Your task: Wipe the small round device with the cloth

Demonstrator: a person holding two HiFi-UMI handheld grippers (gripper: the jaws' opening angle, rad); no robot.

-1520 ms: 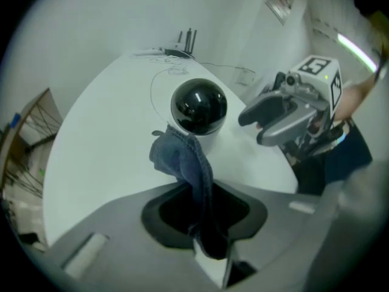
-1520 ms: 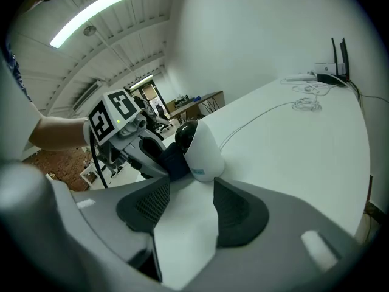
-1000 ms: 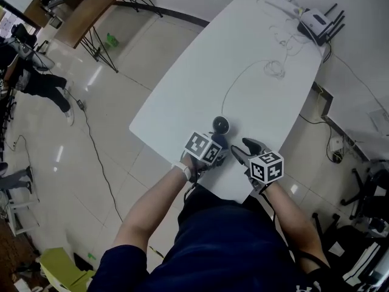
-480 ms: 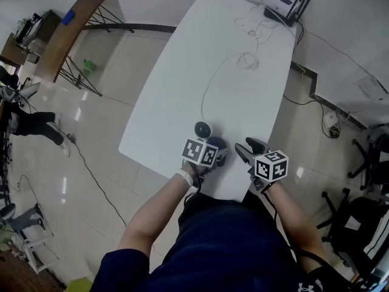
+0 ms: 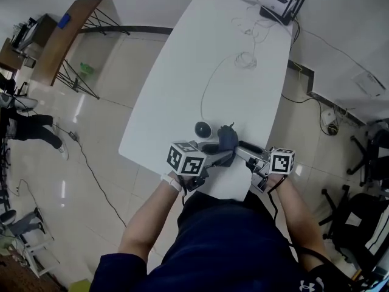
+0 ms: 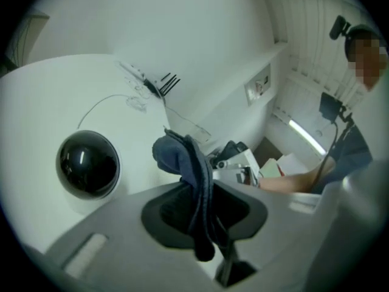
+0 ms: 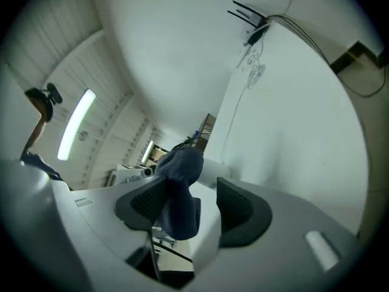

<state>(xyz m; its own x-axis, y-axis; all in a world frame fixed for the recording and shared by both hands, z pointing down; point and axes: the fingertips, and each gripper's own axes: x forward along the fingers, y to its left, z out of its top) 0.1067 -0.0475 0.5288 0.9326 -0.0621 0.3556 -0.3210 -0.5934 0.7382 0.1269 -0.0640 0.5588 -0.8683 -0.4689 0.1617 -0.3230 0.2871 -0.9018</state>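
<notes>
1. Cloth (image 5: 228, 137), dark blue and bunched, hangs above the near end of the white table (image 5: 182, 96), between the two grippers.
2. Left gripper (image 5: 222, 157): jaws nearly together, pinching a fold of the cloth; the bulk sticks out past the tips.
3. Right gripper (image 5: 243, 149): jaws wide and have just been opening. The cloth sits between them, lying against one pad and clear of the other.
4. Small round device (image 5: 202, 129), a black dome on a white base, stands on the table just left of the cloth; the left gripper view shows a gap between them.
5. Thin cable (image 5: 209, 84) runs from the device toward the router (image 5: 276, 6) at the far end.
</notes>
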